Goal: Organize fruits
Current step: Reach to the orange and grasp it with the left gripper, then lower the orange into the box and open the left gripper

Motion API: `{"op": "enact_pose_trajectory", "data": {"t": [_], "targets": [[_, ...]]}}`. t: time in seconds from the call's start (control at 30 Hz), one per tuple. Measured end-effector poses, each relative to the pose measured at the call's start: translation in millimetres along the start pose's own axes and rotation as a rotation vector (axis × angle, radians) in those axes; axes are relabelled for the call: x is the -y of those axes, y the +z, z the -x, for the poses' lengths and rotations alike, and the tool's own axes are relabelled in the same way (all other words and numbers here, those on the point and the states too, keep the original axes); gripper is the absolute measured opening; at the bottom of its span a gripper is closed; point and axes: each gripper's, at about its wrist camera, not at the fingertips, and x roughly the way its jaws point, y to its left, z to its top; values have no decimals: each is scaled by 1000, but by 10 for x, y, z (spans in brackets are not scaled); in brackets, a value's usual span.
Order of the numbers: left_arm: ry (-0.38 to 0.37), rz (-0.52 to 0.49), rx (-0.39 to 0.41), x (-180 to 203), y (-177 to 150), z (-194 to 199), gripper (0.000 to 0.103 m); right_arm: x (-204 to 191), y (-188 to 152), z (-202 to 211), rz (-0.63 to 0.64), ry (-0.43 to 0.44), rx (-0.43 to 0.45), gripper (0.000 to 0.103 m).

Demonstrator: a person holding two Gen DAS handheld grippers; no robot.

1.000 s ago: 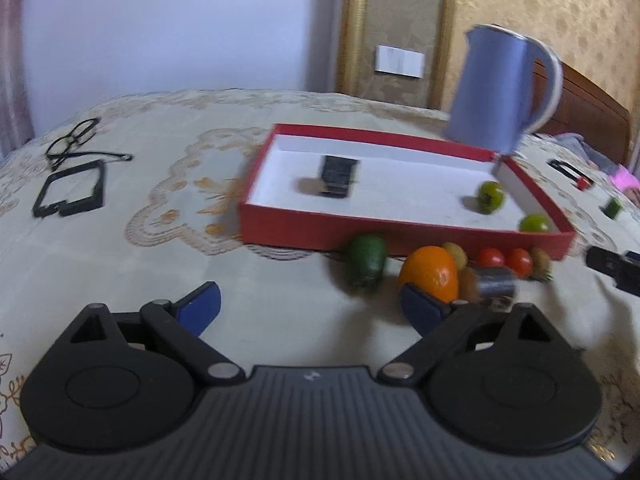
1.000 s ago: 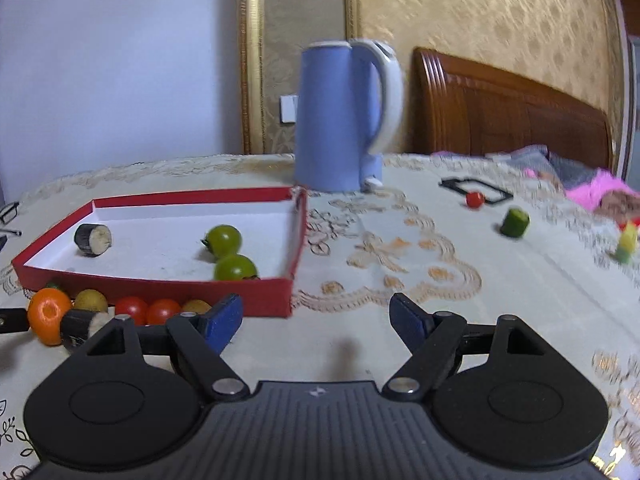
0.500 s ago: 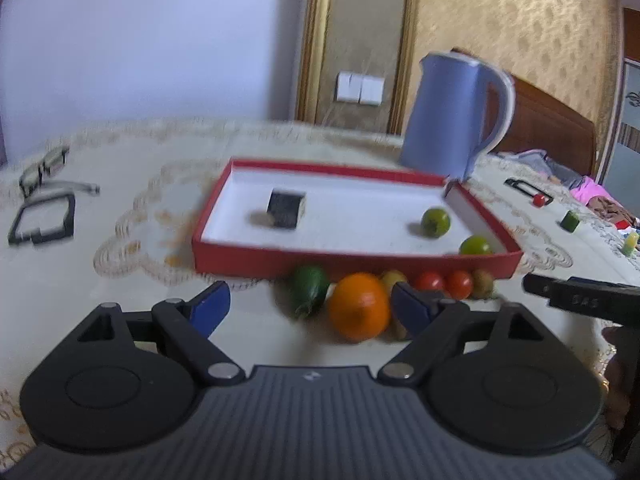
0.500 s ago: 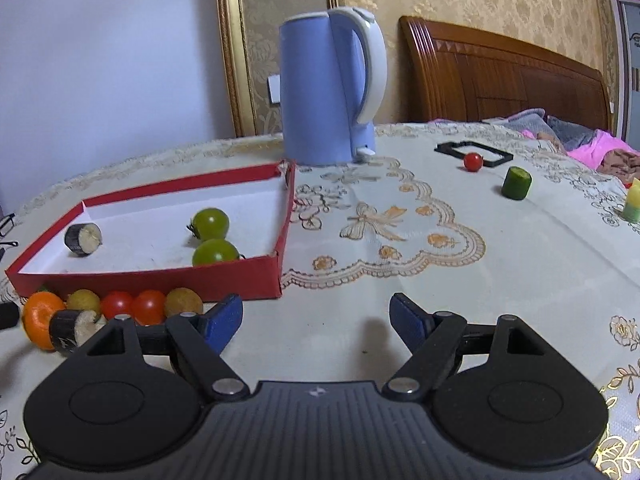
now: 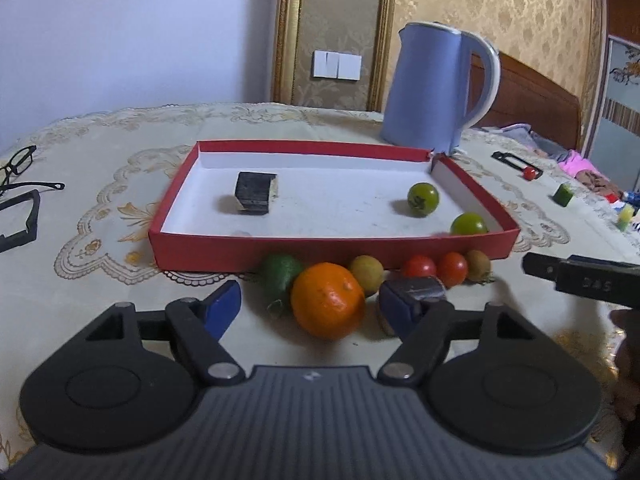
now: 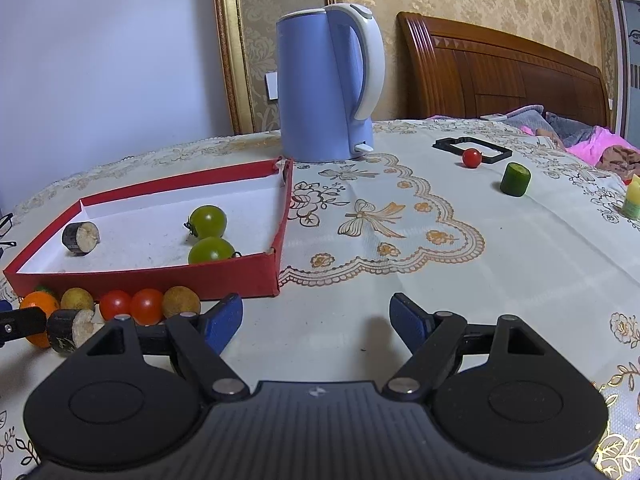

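A big table covered by a cream tablecloth [image 5: 120, 152] with gold flower patterns fills both views. A tall blue kettle [image 5: 432, 92] with a white handle is seen at the upper right of the left wrist view, just behind the far right corner of the red tray [image 5: 320, 250]. The tray is flat, red outside and white inside, and sits in the middle of that view. Inside it, a dark cut chunk [image 5: 256, 193] lies at the left, and two green tomatoes [image 5: 423, 199] are found near the right wall. At the bottom of each view a black gripper with blue pads is seen. The left gripper [image 5: 310, 306] is being closed around the orange [image 5: 327, 300], which sits between its pads; the pads are not yet pressed on it. The right gripper [image 6: 316, 318] is held wide open over bare cloth, with nothing between its pads. A row of small fruits is lined up just in front of the tray's near wall: a green fruit [image 5: 280, 271], a yellow-brown round fruit [image 5: 366, 274], two red tomatoes [image 5: 436, 268] and one more brown fruit [image 5: 478, 265]. A dark cut piece [image 5: 424, 286] lies just beside the orange, by the right pad. Black glasses [image 5: 18, 164] are seen at the left edge. Far to the right, a small red tomato [image 6: 471, 158] rests by a black frame [image 6: 472, 148], and a green cut piece [image 6: 515, 179] stands near it.
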Motion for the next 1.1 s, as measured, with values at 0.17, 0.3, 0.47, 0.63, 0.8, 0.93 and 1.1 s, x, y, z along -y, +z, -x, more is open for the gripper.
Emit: {"op": "enact_pose_trajectory", "data": {"t": [0.17,0.3,0.47,0.63,0.8,0.93,1.1], "targets": [[-24,6,-27,-4,-11,-59,54,12,0,-8,-7,-1,-2,81],[-26,-16,-18,23,-35,-33,50,20,0,-14,-8,-2,-7,81],[-51,-28,0,15,-57,26,39,26,-3,-13,-14,-7,-6,81],[-51,-54,10,54,-67,36,35,21,-2,-19,-12,-13,-12,81],[-58,-27,77,-29,30,193,35,28,-2,-18,-17,-14,-12,81],[-32,-6,134,-128,207,264,35,28,-1,-17,-17,-13,-14,81],[39,38,91,-357,400,-41,35,29,0,-19,-17,-14,-14,81]]}}
